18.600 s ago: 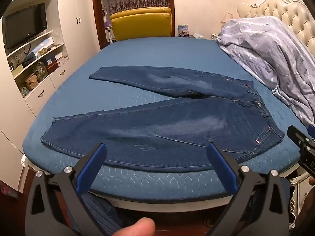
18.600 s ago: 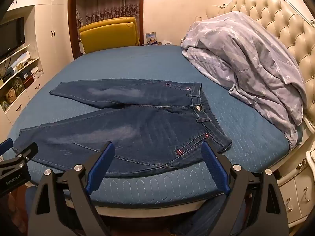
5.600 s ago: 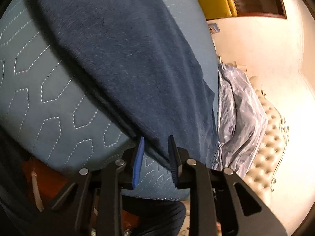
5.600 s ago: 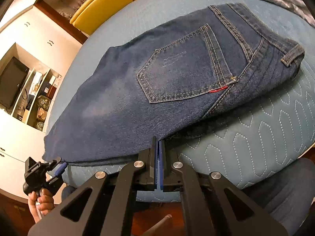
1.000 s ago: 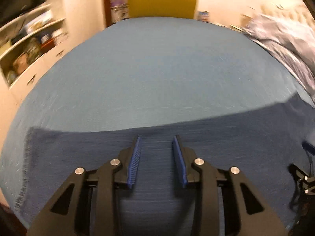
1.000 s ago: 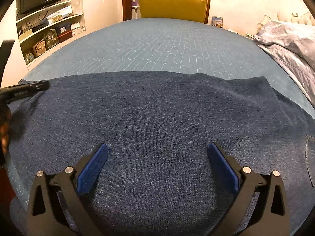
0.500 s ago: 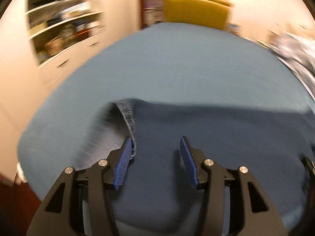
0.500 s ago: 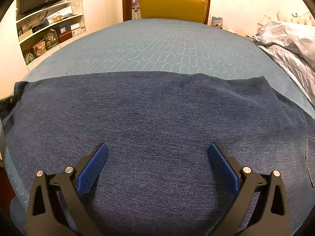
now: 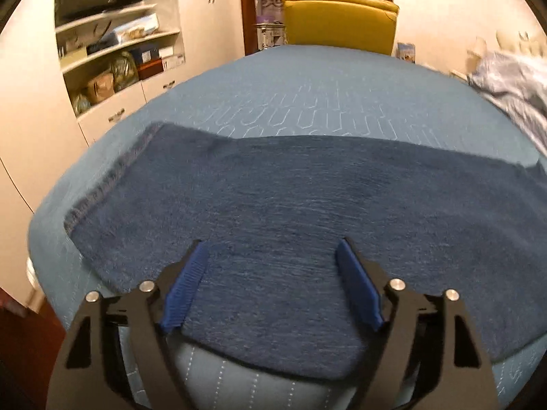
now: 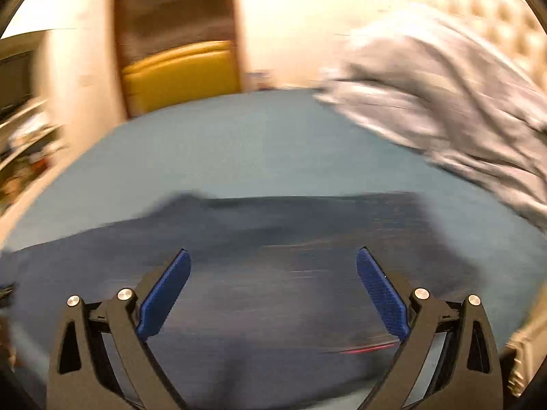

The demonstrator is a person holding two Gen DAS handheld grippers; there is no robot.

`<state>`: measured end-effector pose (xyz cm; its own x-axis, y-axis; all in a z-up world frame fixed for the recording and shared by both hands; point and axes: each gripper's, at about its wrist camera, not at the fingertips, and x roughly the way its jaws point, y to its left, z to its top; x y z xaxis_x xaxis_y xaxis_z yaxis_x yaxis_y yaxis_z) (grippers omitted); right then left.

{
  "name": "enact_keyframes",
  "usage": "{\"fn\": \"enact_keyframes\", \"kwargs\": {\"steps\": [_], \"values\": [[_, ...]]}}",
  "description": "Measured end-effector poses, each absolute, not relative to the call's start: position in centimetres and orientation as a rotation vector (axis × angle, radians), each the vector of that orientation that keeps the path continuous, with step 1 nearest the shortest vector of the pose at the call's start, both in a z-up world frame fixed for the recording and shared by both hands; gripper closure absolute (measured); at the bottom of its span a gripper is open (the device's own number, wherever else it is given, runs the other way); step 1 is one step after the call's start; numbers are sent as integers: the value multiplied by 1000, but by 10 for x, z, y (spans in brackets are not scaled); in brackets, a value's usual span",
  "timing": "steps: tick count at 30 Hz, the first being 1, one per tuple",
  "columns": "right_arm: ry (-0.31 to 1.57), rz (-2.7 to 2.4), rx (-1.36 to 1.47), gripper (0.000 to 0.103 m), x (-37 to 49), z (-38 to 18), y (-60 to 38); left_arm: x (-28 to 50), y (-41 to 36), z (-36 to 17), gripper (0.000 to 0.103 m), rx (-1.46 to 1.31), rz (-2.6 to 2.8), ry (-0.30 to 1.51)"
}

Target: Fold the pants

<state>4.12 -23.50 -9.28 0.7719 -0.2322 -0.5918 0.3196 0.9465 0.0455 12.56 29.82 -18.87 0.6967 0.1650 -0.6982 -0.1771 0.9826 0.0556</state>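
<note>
Dark blue jeans [image 9: 307, 205], folded lengthwise, lie flat across the near part of the blue bed [image 9: 307, 85]. Their leg hem [image 9: 102, 188] is at the left. My left gripper [image 9: 271, 242] hovers over the leg end near the bed's front edge; its jaws are opening and nothing is between the pads. The right wrist view is blurred by motion. My right gripper [image 10: 273, 250] hangs over the jeans [image 10: 273, 232] near a red stitch [image 10: 369, 348]. Its jaws stand wide, closing slightly, with no cloth gripped.
A grey star-print duvet [image 10: 444, 102] is heaped at the right by the tufted headboard [image 10: 495, 17]. A yellow chair [image 9: 338, 20] stands behind the bed. White shelves [image 9: 116, 51] with a television line the left wall. The quilted bed cover beyond the jeans is bare.
The left gripper's jaws have spread and the hem that was raised at its left finger now lies flat. The right gripper has swung fast to the right, towards the duvet.
</note>
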Motion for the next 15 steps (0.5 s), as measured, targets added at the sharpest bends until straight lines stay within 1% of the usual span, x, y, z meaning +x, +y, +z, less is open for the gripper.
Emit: {"fn": "enact_keyframes", "kwargs": {"steps": [1,3,4,5,6,7,8,12,15], "values": [[641,-354,137,14,39,-100,-260,129,299,-187,23,-7,195,794],[727,-430,104,29,36,-127,-308,134,300,-182,21,-27,219,852],[764,-451,97,32,34,-139,-324,137,303,-178,21,-39,229,866],[803,-459,101,40,30,-152,-339,139,301,-175,21,-49,257,886],[801,-417,111,40,25,-160,-348,140,300,-171,27,-42,276,893],[784,-399,91,41,19,-163,-349,137,292,-164,40,-28,285,884],[786,-393,52,41,18,-164,-348,137,282,-159,43,-24,267,868],[774,-406,42,40,17,-168,-343,128,227,-146,43,23,79,808],[760,-423,23,40,16,-169,-335,128,197,-165,41,115,10,860]]}}
